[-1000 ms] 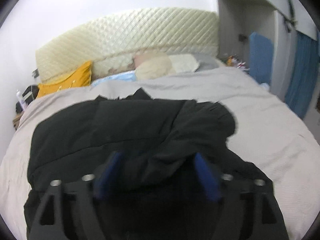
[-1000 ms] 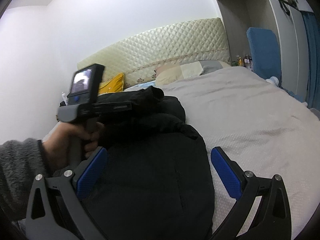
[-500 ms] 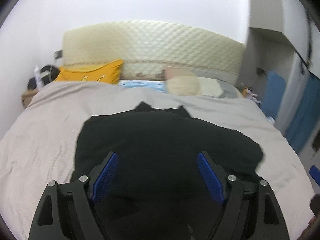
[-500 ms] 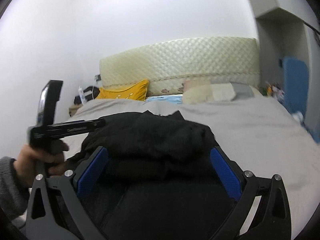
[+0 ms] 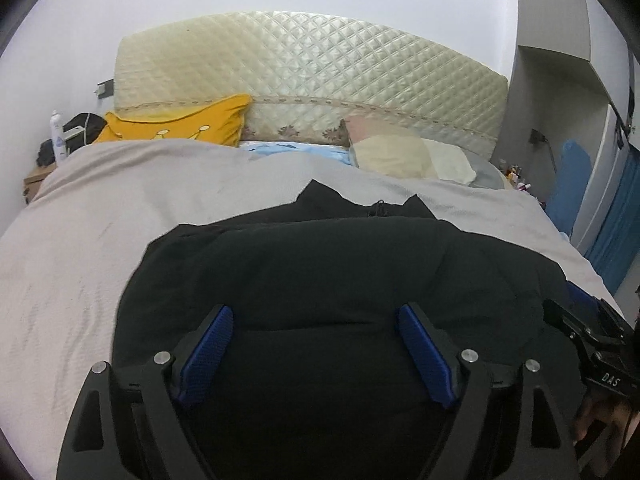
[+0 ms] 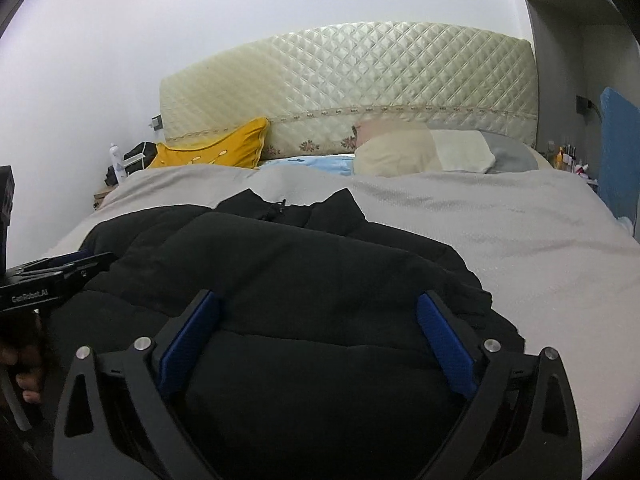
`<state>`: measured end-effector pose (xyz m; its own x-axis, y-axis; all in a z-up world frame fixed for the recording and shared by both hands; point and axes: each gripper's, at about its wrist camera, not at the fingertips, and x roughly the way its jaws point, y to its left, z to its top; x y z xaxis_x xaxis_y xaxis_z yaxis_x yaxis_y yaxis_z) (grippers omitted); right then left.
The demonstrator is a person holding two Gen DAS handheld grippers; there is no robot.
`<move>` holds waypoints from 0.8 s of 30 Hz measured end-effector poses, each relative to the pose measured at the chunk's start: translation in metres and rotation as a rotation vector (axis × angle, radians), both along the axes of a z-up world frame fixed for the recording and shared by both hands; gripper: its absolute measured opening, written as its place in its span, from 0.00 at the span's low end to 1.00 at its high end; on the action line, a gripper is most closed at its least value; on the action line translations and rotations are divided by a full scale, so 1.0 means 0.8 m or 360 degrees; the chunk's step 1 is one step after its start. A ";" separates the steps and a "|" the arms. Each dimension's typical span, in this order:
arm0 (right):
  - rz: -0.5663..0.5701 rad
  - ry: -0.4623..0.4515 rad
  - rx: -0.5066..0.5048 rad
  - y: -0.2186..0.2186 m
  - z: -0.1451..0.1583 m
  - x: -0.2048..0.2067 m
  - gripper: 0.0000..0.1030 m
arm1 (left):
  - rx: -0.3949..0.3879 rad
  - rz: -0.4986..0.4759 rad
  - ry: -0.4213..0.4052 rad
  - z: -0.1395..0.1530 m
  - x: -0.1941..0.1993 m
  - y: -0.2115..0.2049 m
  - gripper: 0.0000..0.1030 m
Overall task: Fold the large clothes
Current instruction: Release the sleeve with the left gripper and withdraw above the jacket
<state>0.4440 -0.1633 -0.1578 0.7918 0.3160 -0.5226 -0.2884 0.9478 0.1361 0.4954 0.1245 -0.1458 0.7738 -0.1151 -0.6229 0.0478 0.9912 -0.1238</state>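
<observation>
Bed: the wide bed with the pale grey-beige cover [image 5: 120,240] is carrying the whole job, its quilted cream headboard [image 5: 320,80] standing at the far end; I am working from the near end.
Garment: the big black padded jacket [image 5: 340,280] is lying on the near half of the cover, already doubled over into a thick, roughly rectangular bundle, with a top layer resting on a lower one and the collar points and zip end peeking out at the far edge.
Progress: I am judging the main folds as made, since no sleeve is trailing out over the cover; what I am seeing as left is squaring the bundle, pressing the puffy layers flat, and perhaps one more fold to make it smaller.
Right side of bundle: in the right wrist view the jacket's edge [image 6: 480,300] is looking rumpled and uneven, so I am expecting that side to need tidying.
Pillows: a mustard-yellow cushion [image 5: 180,128] and a cream pillow [image 5: 400,152] are sitting against the headboard, well apart from the jacket.
Left gripper: my left gripper [image 5: 316,354] is hovering over the jacket with its blue pads spread wide, having just been opening a little further, and nothing is pinched between them.
Right gripper: my right gripper [image 6: 316,344] is standing wide apart too, above the black fabric, gripping nothing.
</observation>
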 end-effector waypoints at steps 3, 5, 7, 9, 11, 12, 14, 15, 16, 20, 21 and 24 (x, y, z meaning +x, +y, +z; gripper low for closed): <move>0.0010 0.0012 -0.0039 0.004 -0.011 0.007 0.97 | 0.0020 -0.0004 -0.0035 -0.015 0.002 -0.003 0.83; 0.0022 0.0009 -0.0073 0.007 -0.018 0.010 0.98 | 0.0040 -0.0006 -0.0045 -0.023 0.001 -0.007 0.83; 0.0031 0.0009 -0.0105 0.007 -0.024 0.015 0.99 | 0.0048 -0.0018 -0.0040 -0.030 0.003 -0.010 0.83; 0.0032 0.0004 -0.0094 0.006 -0.030 0.015 0.99 | 0.0053 -0.0031 -0.0028 -0.037 0.005 -0.013 0.84; 0.0032 0.0013 -0.0074 0.006 -0.039 0.018 0.99 | 0.0058 -0.0036 -0.0030 -0.043 0.006 -0.015 0.84; 0.0033 0.0018 -0.0065 0.006 -0.043 0.019 0.99 | 0.0054 -0.0036 -0.0031 -0.045 0.007 -0.014 0.84; 0.0036 0.0030 -0.0059 0.006 -0.049 0.024 0.99 | 0.0044 -0.0032 -0.0026 -0.051 0.011 -0.014 0.84; 0.0036 0.0034 -0.0059 0.006 -0.051 0.026 0.99 | 0.0049 -0.0030 -0.0021 -0.053 0.014 -0.015 0.84; 0.0038 0.0042 -0.0058 0.007 -0.054 0.030 0.99 | 0.0052 -0.0029 -0.0017 -0.056 0.016 -0.016 0.84; 0.0041 0.0077 -0.0046 0.009 -0.065 0.044 1.00 | 0.0061 -0.0012 -0.0005 -0.064 0.029 -0.020 0.85; 0.0039 0.0083 -0.0051 0.010 -0.068 0.046 1.00 | 0.0064 -0.0007 0.0000 -0.066 0.031 -0.021 0.85; 0.0038 0.0104 -0.0064 0.013 -0.071 0.048 1.00 | 0.0040 -0.0007 0.0003 -0.072 0.031 -0.021 0.85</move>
<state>0.4828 -0.1529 -0.2147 0.7481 0.3119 -0.5857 -0.3025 0.9459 0.1172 0.5201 0.1080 -0.2032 0.7719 -0.1029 -0.6273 0.0522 0.9937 -0.0988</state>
